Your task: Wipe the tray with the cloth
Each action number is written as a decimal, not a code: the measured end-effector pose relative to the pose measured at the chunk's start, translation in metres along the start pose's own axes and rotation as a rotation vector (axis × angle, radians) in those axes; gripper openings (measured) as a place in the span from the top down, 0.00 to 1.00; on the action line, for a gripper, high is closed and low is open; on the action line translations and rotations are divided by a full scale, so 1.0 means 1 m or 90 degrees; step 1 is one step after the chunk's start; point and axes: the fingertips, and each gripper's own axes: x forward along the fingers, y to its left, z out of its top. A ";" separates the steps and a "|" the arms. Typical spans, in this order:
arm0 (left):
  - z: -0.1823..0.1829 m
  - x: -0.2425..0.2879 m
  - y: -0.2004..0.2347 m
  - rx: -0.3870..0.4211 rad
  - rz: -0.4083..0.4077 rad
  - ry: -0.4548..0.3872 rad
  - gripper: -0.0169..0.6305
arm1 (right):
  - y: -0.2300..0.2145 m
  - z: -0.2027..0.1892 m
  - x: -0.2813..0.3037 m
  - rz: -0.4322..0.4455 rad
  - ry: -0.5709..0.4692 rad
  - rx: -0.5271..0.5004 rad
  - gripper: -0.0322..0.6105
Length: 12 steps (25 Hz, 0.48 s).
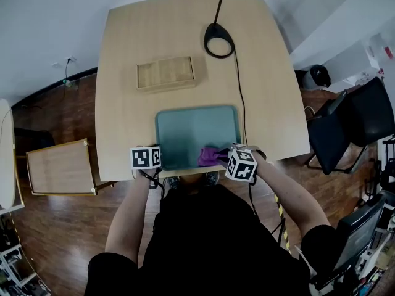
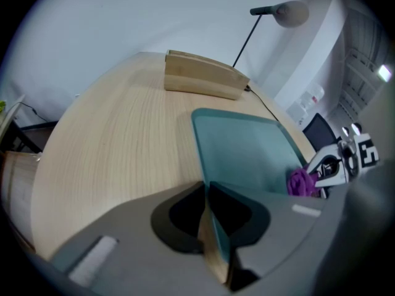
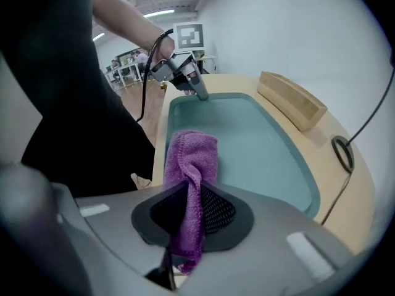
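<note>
At the near edge of the desk (image 1: 123, 73), the left gripper (image 2: 207, 193) has its fingers clenched on the rim of the tray (image 1: 197, 108) at its near left corner, which steadies it. The right gripper (image 3: 191, 196) is at the tray's near right corner. Its fingers are clamped on a bunched purple cloth (image 3: 192, 156), which sticks out past the fingertips and appears to lie on the tray floor just inside the near rim.

The grasping part of the job looks finished: the cloth is in hand, the tray is pinned, and the cloth is down at one corner. I cannot tell how much wiping has been done. The teal surface looks even, with no streaks, spots or damp patches to separate wiped areas from unwiped ones. With the cloth at the near right corner, the middle, the left side and the whole far half of the tray are probably left to cover.

Beyond the tray, a wooden box (image 1: 165, 73) lies well clear of it. A lamp (image 1: 219, 41) stands at the far right, and its cord runs along the tray's right side.
</note>
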 end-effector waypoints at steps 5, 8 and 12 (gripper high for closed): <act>-0.001 -0.001 -0.001 0.000 -0.005 0.003 0.90 | -0.021 0.004 -0.008 -0.014 -0.020 0.021 0.87; 0.000 -0.003 -0.001 -0.001 -0.006 0.003 0.90 | -0.046 0.002 -0.014 -0.037 -0.013 0.012 0.87; -0.001 -0.003 -0.001 -0.001 -0.003 -0.003 0.90 | -0.088 0.000 -0.026 -0.073 -0.007 0.005 0.87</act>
